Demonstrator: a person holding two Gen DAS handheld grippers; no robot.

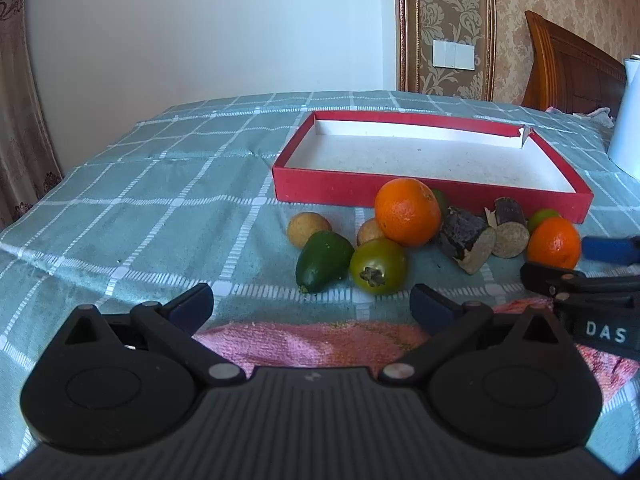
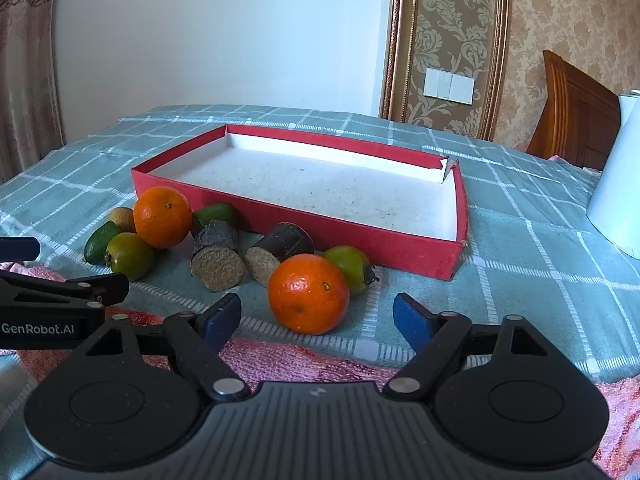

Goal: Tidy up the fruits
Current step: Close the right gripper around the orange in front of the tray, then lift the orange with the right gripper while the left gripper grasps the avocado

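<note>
Fruit, loose heap on checked cloth, just in front of box near wall:
- Orange, near one (image 2: 307, 293): round, pitted glossy peel; lies ahead of right gripper (image 2: 318, 316), between the line of its blue pads, not touched. Jaws part-spread, nothing pinched.
- Orange, far one (image 2: 162, 216): same sort, sits atop smaller fruit.
- Green round fruit w/ dry brown calyx, 2 pcs: one (image 2: 352, 269) touching near orange, partly hidden behind it; other (image 2: 129, 255) under far orange.
- Cane-like stubs, 2 pcs (image 2: 217, 255) (image 2: 280, 250): dark rough bark, pale fibrous cut ends, short cylinders, lying on sides.
- Green oval fruit, smooth: one (image 1: 323, 261) at heap's left end; second (image 2: 214, 214) wedged behind stub, mostly hidden.
- Small tan round fruit, 2 pcs (image 1: 309, 229) (image 1: 370, 231): matte skin; second half-covered by orange.

Box (image 2: 400, 254): shallow red card tray, white speckled inside, far-right corner torn. No fruit in it.

Left gripper (image 1: 312, 306): jaws wide apart, holding nothing, over pink towel (image 1: 312, 340), terry nap, edges cut off by gripper bodies.

Cloth (image 1: 140, 208): teal, white grid, creased.

White object (image 2: 616, 184) at right: smooth, cut off by frame, can't tell what.
</note>
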